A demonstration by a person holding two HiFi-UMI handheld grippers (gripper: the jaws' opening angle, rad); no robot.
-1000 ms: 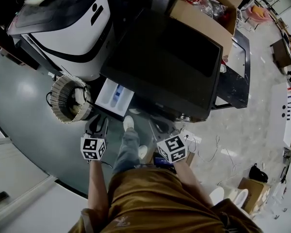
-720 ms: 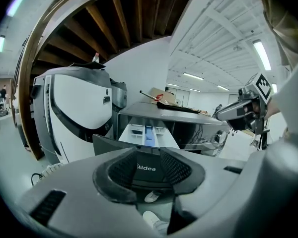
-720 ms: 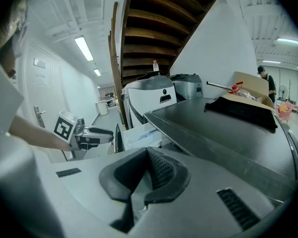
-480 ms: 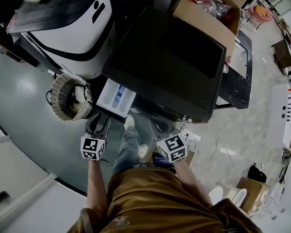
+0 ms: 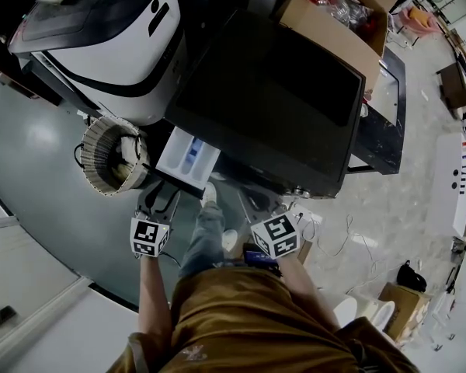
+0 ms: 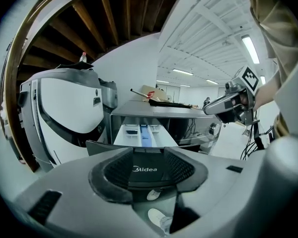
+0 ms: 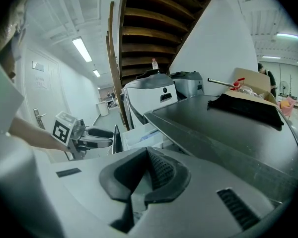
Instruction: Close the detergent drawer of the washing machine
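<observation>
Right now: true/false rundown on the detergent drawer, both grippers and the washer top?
1. The detergent drawer is pulled out of the washing machine. True.
2. The left gripper is clamped on the drawer front. False: its jaws have just been opening and stand apart, with the drawer front between them, not pressed.
3. The right gripper holds the drawer. False: it is shut on nothing, to the right of the drawer in the head view.
4. A blue insert shows inside the drawer. True.
5. The washing machine's top is white. False: it is dark.
</observation>
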